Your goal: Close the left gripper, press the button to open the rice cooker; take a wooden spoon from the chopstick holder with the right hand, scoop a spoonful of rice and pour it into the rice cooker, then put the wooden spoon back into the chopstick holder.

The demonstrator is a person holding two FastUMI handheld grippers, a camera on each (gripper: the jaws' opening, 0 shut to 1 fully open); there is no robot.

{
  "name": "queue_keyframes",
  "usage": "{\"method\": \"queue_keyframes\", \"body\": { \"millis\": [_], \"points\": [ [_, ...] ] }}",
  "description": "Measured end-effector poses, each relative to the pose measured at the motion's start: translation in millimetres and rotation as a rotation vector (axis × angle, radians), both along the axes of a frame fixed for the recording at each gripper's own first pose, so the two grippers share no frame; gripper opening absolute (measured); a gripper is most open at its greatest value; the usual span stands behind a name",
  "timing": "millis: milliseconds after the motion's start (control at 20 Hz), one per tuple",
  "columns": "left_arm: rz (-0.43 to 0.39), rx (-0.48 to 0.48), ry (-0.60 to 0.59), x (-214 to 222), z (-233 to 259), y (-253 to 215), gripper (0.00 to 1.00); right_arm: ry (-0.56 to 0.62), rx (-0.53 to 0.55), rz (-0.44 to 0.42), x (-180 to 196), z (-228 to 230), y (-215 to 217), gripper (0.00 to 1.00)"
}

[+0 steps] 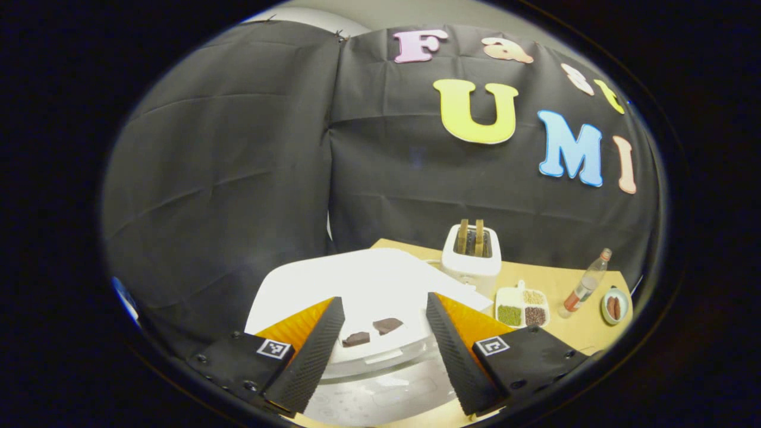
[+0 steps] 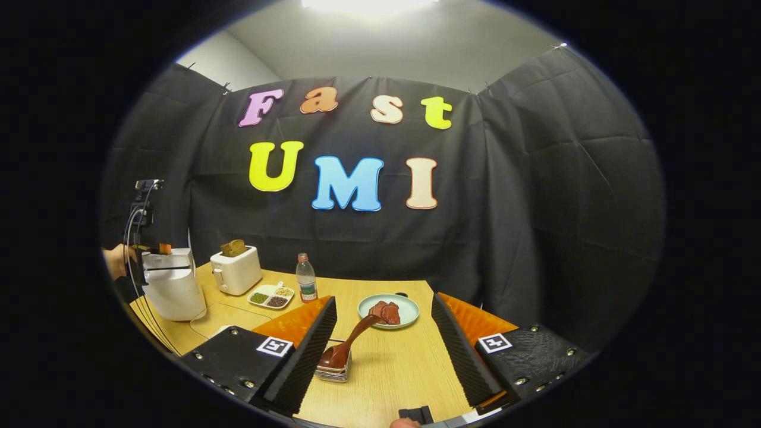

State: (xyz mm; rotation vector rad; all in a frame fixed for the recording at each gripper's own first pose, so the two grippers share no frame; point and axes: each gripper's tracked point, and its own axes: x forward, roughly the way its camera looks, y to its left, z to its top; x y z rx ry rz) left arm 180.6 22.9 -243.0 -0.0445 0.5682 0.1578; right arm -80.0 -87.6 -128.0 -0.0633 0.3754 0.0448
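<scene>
The white rice cooker [image 1: 368, 279] sits right under my left gripper [image 1: 384, 299], its lid down, with two dark brown patches [image 1: 371, 333] on top. That gripper is open, one finger on each side of the lid, holding nothing. In the right gripper view the cooker [image 2: 172, 291] stands at the far left, with the left gripper [image 2: 145, 238] and a hand [image 2: 113, 261] over it. The brown wooden spoon [image 2: 351, 342] rests with its bowl in a small holder [image 2: 333, 373]. My right gripper [image 2: 383, 299] is open and hovers just short of the spoon.
A white toaster [image 2: 236, 270] with bread stands behind the cooker. Beside it are a divided dish of grains [image 2: 270, 296] and a bottle [image 2: 306, 278]. A pale plate with meat [image 2: 401, 309] lies beyond the spoon. A wooden table [image 2: 404, 368] carries everything.
</scene>
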Motion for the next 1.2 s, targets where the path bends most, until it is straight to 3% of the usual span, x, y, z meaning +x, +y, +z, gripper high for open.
{"method": "queue_keyframes", "body": {
  "millis": [300, 400, 450, 550, 750, 900, 1200],
  "points": [
    [-0.016, 0.023, 0.061, -3.4, -22.8, -4.9, 0.94, 0.017, 0.008, 0.002, -3.6, -6.6, 2.6, 0.98],
    [-0.025, 0.028, 0.081, -3.5, -27.5, -7.3, 0.98, 0.019, 0.009, 0.001, -4.4, -7.5, 3.6, 0.98],
    [-0.034, 0.026, 0.108, -5.1, -31.9, -8.2, 0.94, 0.02, 0.009, 0.0, -4.9, -9.0, 4.0, 0.98],
    [-0.04, 0.023, 0.115, -4.9, -32.8, -9.0, 0.98, 0.021, 0.012, -0.001, -5.0, -10.1, 5.9, 0.98],
    [-0.032, 0.001, 0.089, -5.5, -29.2, -9.7, 0.97, 0.009, 0.032, 0.013, -2.8, -6.4, 18.9, 0.98],
    [-0.089, -0.018, 0.071, -6.7, -20.2, -18.8, 0.98, -0.021, 0.028, 0.036, 5.3, 7.7, 30.7, 0.98],
    [-0.182, -0.04, -0.245, -19.7, 102.4, -34.9, 0.98, -0.084, 0.044, 0.091, 23.6, 36.4, 64.9, 0.98]
  ]
}}
